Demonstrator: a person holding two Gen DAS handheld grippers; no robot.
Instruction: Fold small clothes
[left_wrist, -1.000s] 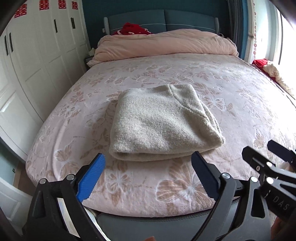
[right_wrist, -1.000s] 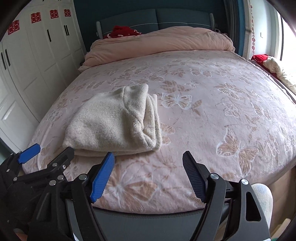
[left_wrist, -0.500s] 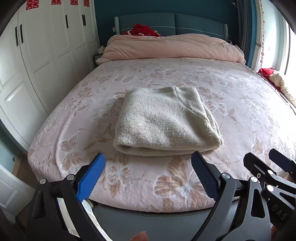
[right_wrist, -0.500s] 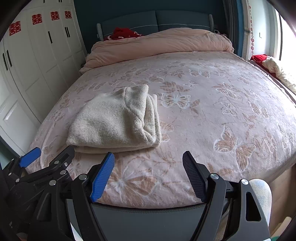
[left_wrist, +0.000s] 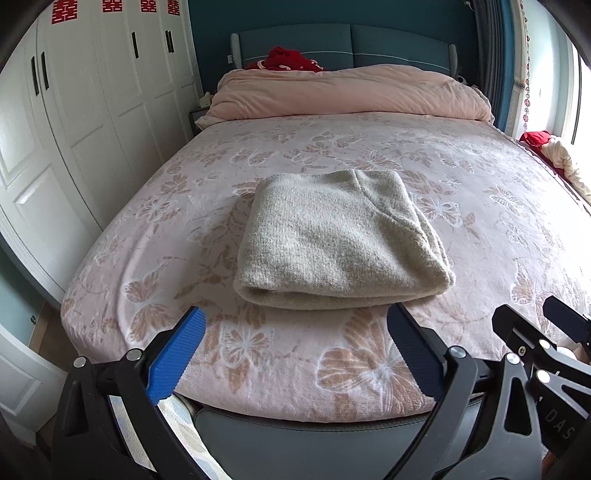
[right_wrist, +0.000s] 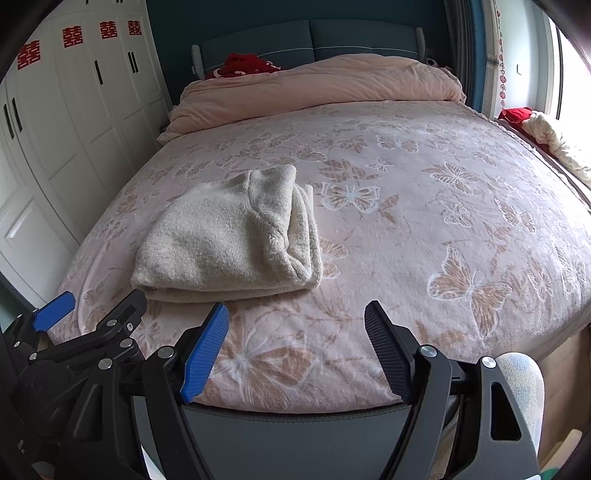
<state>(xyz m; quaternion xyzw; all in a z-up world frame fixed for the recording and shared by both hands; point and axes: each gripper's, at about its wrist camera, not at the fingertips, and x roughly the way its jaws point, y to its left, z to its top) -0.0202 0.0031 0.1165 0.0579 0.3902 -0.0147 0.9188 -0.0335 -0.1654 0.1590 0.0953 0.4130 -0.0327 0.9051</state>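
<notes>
A cream knitted garment (left_wrist: 340, 240) lies folded into a thick rectangle on the pink butterfly bedspread (left_wrist: 461, 177); in the right wrist view the same garment (right_wrist: 229, 236) sits left of centre. My left gripper (left_wrist: 295, 332) hovers open just short of the garment's near fold, nothing between its fingers. My right gripper (right_wrist: 295, 328) is also open and empty, over the bedspread (right_wrist: 443, 206) near the foot edge, to the right of the garment. Each gripper shows at the edge of the other's view: the right gripper (left_wrist: 532, 328), the left gripper (right_wrist: 92, 310).
A rolled pink duvet (left_wrist: 351, 92) lies across the head of the bed before a blue headboard (left_wrist: 351, 44), with red cloth (left_wrist: 288, 61) on it. White wardrobe doors (left_wrist: 92, 110) line the left side. More cloth (right_wrist: 546, 136) is heaped by the window at right.
Both views have shifted slightly; the left wrist view shows more of the wardrobe and the garment a little farther off. The garment has not moved and both grippers stay open.
</notes>
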